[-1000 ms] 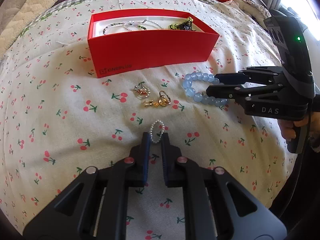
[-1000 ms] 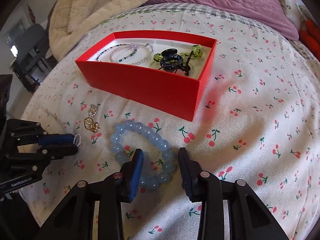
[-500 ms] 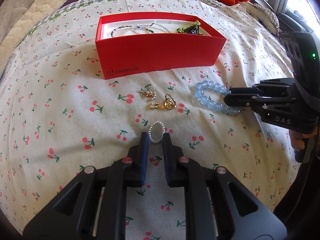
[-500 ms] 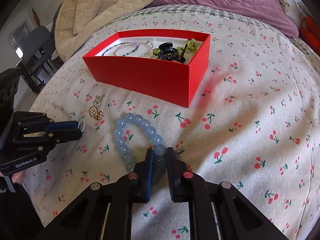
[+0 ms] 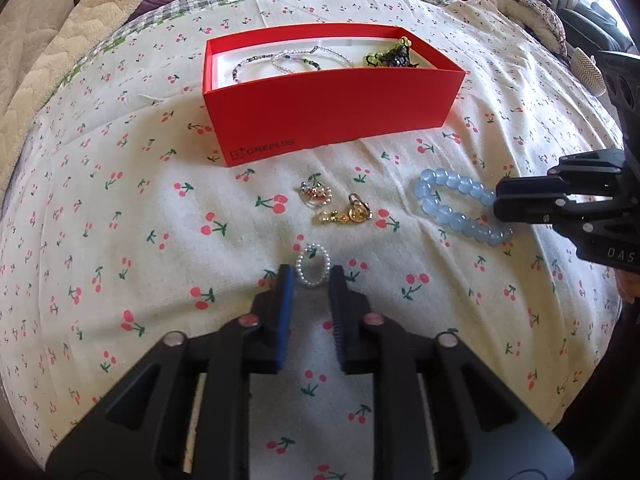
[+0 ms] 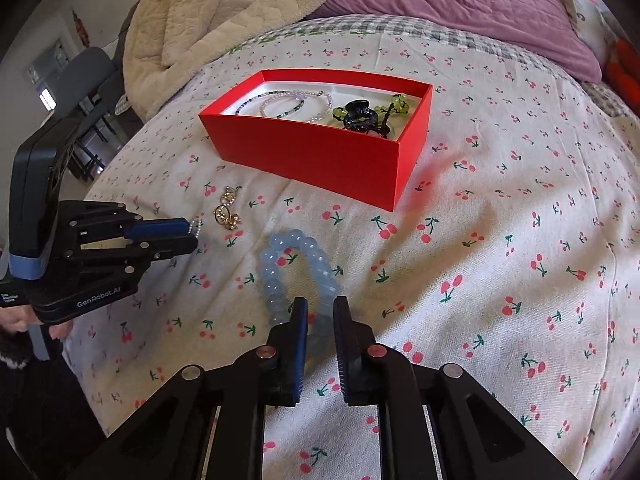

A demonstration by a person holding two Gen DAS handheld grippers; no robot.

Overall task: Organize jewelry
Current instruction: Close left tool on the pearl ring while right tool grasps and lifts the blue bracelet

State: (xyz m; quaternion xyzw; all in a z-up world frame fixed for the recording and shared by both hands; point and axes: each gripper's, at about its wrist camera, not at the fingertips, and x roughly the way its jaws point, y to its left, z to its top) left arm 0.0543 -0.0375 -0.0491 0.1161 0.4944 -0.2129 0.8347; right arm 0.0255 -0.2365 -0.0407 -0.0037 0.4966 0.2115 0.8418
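Note:
A small pearl ring point(image 5: 313, 264) lies on the cherry-print bedsheet between the tips of my left gripper point(image 5: 311, 276). Its jaws are opening and the pads stand clear of the ring. The left gripper point(image 6: 192, 235) also shows in the right wrist view, with the ring point(image 6: 196, 226) at its tip. My right gripper point(image 6: 320, 308) is shut on the near end of a blue bead bracelet point(image 6: 269, 276), whose far loop rests on the sheet. In the left wrist view the bracelet point(image 5: 444, 213) runs into the right gripper point(image 5: 498, 200). Behind stands an open red box point(image 5: 332, 108).
Gold earrings point(image 5: 352, 214) and a small red-and-silver trinket point(image 5: 316, 194) lie between the ring and the box. The red box point(image 6: 312, 152) holds bead necklaces and a dark hair clip with green beads. A beige blanket and a purple cover are heaped at the far end of the bed.
My left jaws have spread apart and let go of the pearl ring. The right gripper has closed on the blue bracelet and drawn its near end back, stretching the loop.

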